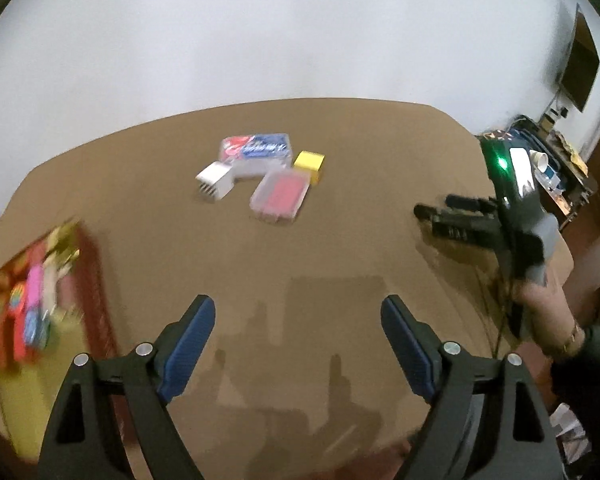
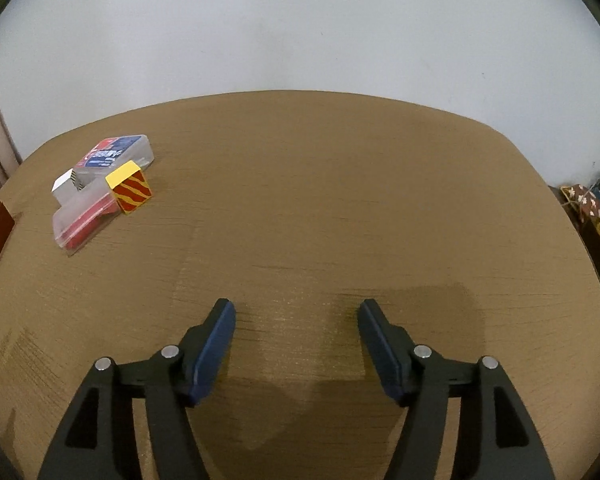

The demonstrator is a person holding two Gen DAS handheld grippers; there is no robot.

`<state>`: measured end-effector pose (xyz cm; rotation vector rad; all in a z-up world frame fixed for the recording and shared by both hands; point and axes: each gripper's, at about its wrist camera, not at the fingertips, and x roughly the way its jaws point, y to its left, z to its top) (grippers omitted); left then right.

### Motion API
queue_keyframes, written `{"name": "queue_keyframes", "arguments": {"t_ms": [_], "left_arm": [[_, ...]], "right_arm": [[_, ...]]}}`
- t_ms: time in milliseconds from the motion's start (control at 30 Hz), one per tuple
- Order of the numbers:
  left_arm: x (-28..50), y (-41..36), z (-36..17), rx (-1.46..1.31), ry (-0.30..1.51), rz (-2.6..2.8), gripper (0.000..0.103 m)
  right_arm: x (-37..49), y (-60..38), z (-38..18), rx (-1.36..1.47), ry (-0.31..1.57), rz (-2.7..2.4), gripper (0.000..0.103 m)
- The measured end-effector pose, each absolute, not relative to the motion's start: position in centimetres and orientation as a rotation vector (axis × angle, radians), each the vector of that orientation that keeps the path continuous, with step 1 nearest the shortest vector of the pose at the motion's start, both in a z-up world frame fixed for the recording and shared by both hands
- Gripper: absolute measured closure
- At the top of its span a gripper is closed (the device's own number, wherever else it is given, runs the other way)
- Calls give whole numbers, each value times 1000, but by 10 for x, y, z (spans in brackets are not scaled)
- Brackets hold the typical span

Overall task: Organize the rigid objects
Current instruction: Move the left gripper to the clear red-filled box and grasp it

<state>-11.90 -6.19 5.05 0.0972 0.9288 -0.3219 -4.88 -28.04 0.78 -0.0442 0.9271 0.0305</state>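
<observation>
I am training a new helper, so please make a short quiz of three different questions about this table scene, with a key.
1. True or false: the left gripper holds the yellow cube.
2. How many small things lie in the group on the table?
A. two
B. four
C. six
3. Fill in: the red card case is clear plastic and lies ____ on the table.

Key:
1. False. Its fingers stand apart with nothing between them, as do those of the right gripper.
2. B: yellow cube, red card case, blue-labelled box, white block.
3. flat
</observation>
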Motion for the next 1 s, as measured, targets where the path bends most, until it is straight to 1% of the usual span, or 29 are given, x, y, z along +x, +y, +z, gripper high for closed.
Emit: {"name": "queue_keyframes", "arguments": {"t_ms": [100,133,233,500,767,800,833,867,900,1000], "left_arm": [[-82,-73,43,128,933,-375,21],[-72,-76,40,144,940,-382,21],[-40,-91,30,165,975,-446,21],[21,-100,1,192,1076,-409,21],[41,-106,-18,242,1124,-400,21],[43,-106,-21,258,1127,-393,22],[43,-106,-24,256,1142,-403,26],[45,-106,-27,244,1163,-417,30],[47,-105,-30,232,1187,-423,38],[45,-103,-29,237,1161,-425,53]], "right_arm": [[-46,-280,6,-42,928,33,33],[-49,-284,13,-36,928,38,30],[-47,-290,16,-11,925,63,27],[-51,-305,21,79,904,106,25],[-61,-314,28,101,892,123,25],[-61,-315,28,102,891,123,25],[-62,-316,29,103,891,123,25],[-63,-318,31,105,891,124,25],[-64,-319,31,108,890,125,25],[-65,-321,31,117,888,127,25]]}}
